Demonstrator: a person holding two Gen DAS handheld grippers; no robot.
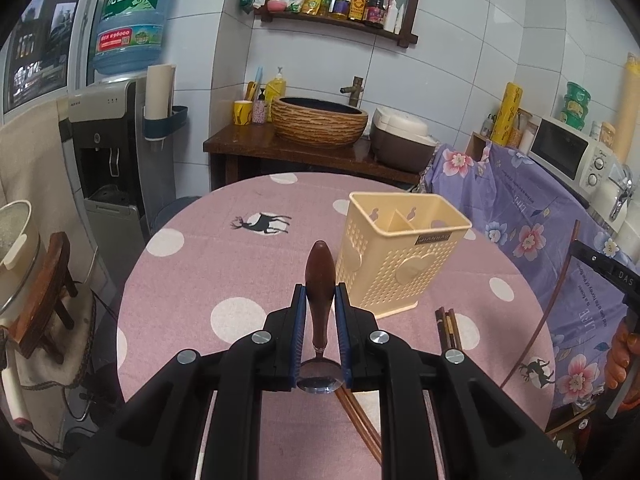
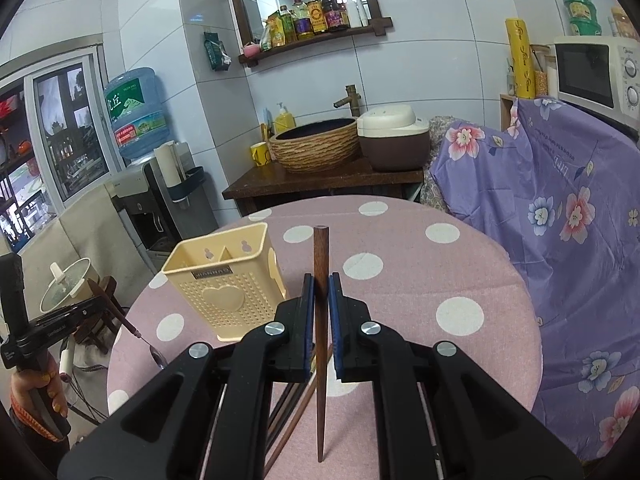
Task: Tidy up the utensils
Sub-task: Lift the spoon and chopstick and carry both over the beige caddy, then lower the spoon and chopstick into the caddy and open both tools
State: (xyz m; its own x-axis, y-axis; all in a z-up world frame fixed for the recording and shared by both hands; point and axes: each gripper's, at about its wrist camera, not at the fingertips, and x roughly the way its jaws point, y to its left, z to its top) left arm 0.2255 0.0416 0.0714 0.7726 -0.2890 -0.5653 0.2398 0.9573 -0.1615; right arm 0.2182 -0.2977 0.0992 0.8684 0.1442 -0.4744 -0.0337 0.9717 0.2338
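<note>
My left gripper [image 1: 320,292] is shut on a spoon [image 1: 319,280] with a dark wooden handle, its metal bowl near the camera, held above the table. The cream utensil holder [image 1: 396,256] stands just right of it, empty with a divider. My right gripper [image 2: 320,280] is shut on a dark wooden chopstick [image 2: 320,264], thick end pointing away. The holder [image 2: 228,280] is to its left in the right wrist view. More chopsticks [image 1: 448,328] lie on the pink dotted tablecloth [image 1: 240,264] below the grippers; they show in the right wrist view [image 2: 296,404] too.
The round table [image 2: 420,280] has a chair draped in purple floral cloth [image 2: 560,208] on the right. A sink counter [image 1: 312,148] with basin and rice cooker [image 1: 400,136] is behind. A water dispenser [image 1: 108,144] and a stool [image 1: 48,292] stand left.
</note>
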